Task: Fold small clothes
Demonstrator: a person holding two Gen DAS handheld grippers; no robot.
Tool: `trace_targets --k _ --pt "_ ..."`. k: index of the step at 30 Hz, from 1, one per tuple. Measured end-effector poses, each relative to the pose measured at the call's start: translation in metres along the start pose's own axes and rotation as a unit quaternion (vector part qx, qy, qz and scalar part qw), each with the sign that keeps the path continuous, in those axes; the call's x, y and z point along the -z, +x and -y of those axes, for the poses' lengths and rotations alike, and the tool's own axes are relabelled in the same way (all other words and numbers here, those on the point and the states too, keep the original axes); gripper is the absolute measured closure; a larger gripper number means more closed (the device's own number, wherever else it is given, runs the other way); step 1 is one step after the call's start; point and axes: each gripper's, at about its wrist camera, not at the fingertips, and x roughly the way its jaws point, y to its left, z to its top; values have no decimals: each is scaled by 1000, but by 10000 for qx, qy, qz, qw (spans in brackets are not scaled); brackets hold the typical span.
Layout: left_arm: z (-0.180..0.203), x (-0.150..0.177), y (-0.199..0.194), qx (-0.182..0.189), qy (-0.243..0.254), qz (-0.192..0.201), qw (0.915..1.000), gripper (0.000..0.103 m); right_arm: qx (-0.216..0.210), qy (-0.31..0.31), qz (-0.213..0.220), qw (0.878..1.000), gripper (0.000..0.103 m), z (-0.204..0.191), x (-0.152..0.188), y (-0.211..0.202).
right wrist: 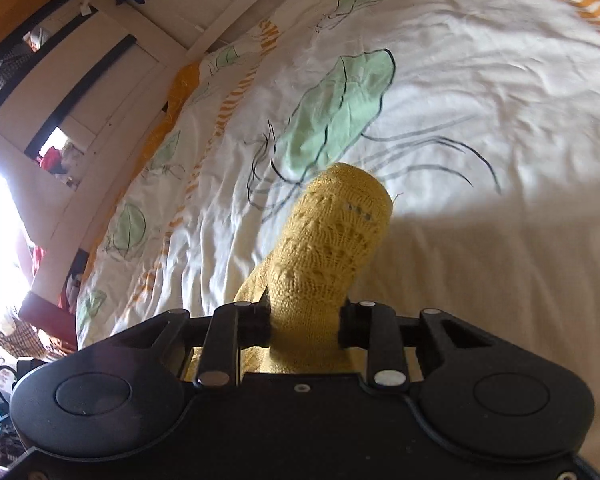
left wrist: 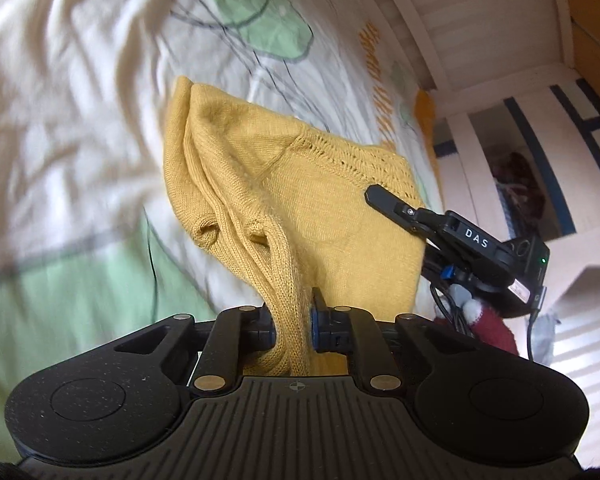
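A small mustard-yellow knitted garment [left wrist: 300,184] hangs above a white bedspread. My left gripper [left wrist: 294,322] is shut on a bunched ribbed edge of it. In the left wrist view my right gripper [left wrist: 384,198] comes in from the right and holds the garment's far side; only one finger shows there. In the right wrist view my right gripper [right wrist: 304,320] is shut on a lacy part of the yellow garment [right wrist: 328,240], which sticks up between the fingers and hides their tips.
The bedspread [right wrist: 480,100] is white with green jellyfish and orange stripe prints. A white wooden bed frame [left wrist: 472,20] and shelves [right wrist: 60,92] with toys stand at the bed's side. A red soft toy [left wrist: 494,326] lies beside the bed.
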Motion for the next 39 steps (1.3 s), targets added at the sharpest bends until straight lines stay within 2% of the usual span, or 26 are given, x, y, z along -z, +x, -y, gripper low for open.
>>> trace_targets --k 3,5,6,9,10,13,16,20,24,26,27,31,39 --pt "6 32 -3 45 65 -171 9998 90 71 21 -186 9998 64 1 22 -20" --pt "7 48 -1 -152 219 -196 9995 90 259 -83 -198 9994 63 5 34 -28" --pt "5 54 0 -321 248 -157 9991 89 486 -188 -150 9985 62 8 38 -29" --pt "-1 62 8 -1156 559 51 9917 88 1236 -466 184 9911 56 22 50 -30" --pt "-3 64 11 -1324 681 118 9888 85 1414 -498 330 9882 52 27 52 -29" --pt "-1 66 10 -1374 786 292 9870 84 1645 -528 752 9821 47 36 57 -34" --pt "12 72 2 -1732 1138 568 9766 76 1703 -694 984 9780 46 28 59 -42" --pt "29 79 -13 -2176 1597 937 9583 75 1616 -934 1213 9749 46 12 65 -60" --pt "49 86 -30 -2494 2226 1327 9331 72 1662 -1247 1313 9693 40 -2 75 -65" --pt "61 82 -29 -2533 2481 1424 9241 60 1718 -1343 1338 9667 32 -6 80 -64" --pt "66 78 -25 -2531 2561 1454 9215 58 1736 -1370 1341 9660 31 -7 82 -63" --pt "77 59 -4 -2518 2646 1429 9199 57 1936 -1445 1308 9615 29 -9 87 -56" --pt "93 30 44 -2716 3071 1382 9016 56 2113 -1215 1333 9606 27 2 83 -49"
